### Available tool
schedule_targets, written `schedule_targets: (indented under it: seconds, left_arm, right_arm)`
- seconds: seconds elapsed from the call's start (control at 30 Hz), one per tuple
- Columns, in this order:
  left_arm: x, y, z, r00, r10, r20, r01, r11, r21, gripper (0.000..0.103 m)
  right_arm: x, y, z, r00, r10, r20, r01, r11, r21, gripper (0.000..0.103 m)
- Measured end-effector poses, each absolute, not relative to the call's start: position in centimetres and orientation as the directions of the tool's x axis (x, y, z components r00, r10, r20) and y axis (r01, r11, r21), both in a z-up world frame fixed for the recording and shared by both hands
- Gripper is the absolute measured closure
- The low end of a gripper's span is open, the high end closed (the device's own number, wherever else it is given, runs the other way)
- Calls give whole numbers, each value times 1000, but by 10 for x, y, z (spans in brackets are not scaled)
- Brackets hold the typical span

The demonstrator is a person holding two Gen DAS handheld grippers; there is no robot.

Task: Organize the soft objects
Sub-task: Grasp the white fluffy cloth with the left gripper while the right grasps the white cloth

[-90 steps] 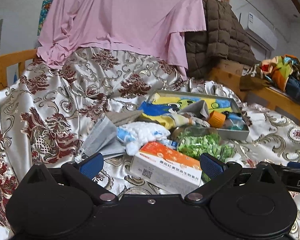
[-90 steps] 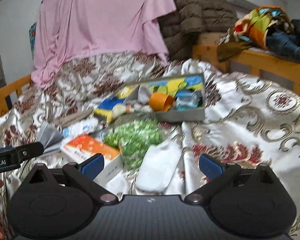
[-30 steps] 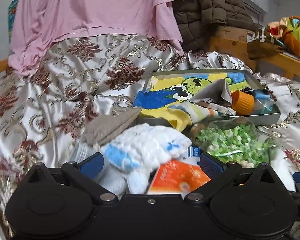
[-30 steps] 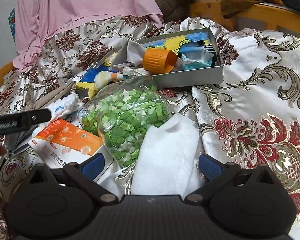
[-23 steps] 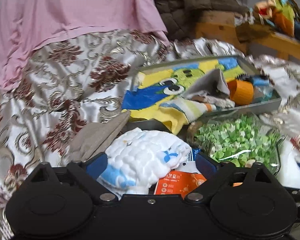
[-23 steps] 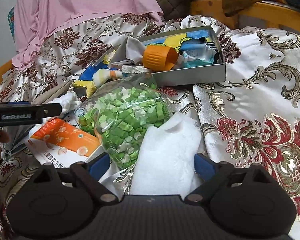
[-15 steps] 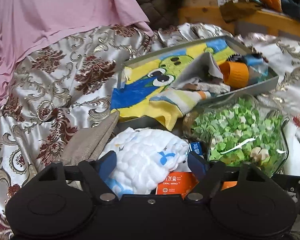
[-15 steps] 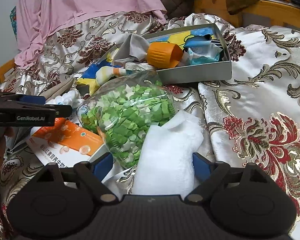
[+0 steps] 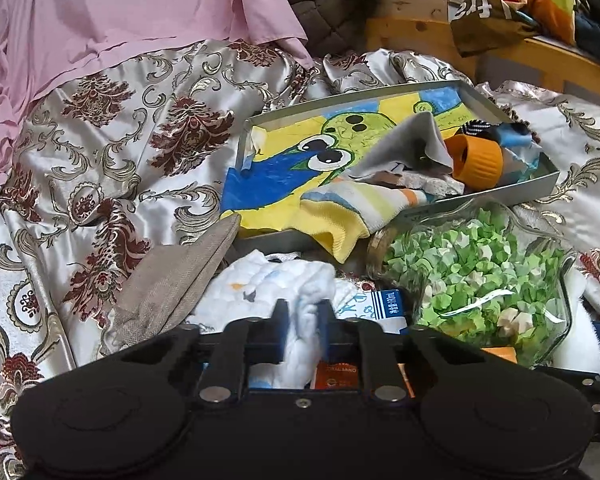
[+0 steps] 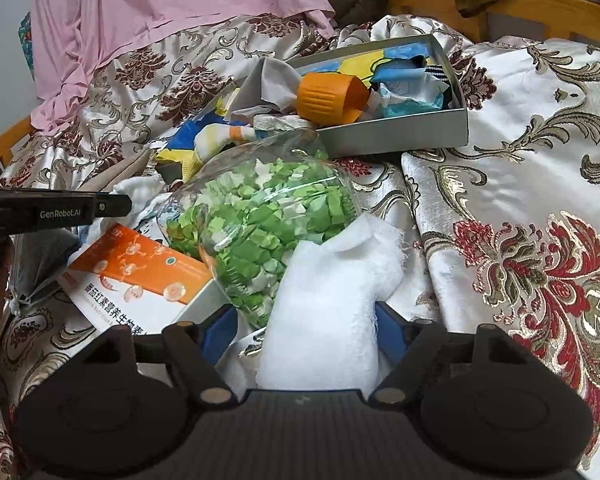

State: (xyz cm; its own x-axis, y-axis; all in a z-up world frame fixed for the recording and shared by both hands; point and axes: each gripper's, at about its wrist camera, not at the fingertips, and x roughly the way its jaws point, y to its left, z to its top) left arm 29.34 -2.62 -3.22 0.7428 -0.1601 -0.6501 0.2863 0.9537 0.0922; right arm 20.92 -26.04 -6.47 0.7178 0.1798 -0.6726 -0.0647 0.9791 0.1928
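Observation:
My left gripper is shut on a white quilted cloth with blue marks, pinching a fold of it low in the left wrist view. My right gripper has its jaws partly closed around a white fluffy cloth on the bedspread; its blue pads sit at the cloth's sides. A grey metal tray behind holds a cartoon towel, a striped sock, a grey cloth and an orange cap.
A clear bag of green paper bits lies between the two cloths. An orange and white box and a grey-brown cloth lie to the left. Pink sheet, brown quilted jacket and wooden frame stand behind.
My left gripper has closed on the white quilted cloth. My right gripper has moved forward and narrowed around the white fluffy cloth.

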Motion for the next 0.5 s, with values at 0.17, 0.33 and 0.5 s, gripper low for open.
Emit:
schedule_targets:
  seconds: [0.17,0.33,0.5]
  left_arm:
    - [285,-33,-28,744,-198,-638,327,941,90,96]
    - [273,-47,-25,744,-223,-629,372,921,114,97]
    - [268,-48,-25,737,-224,-638,372,922,106,98]
  right_arm:
    - [209,-259,-64,715,192,-673,-77,977,197,36]
    - [208,-257,-62,710,211,-672,-90,973,211,47]
    - [207,-258,-60,706,233,-669,-94,967,238,57]
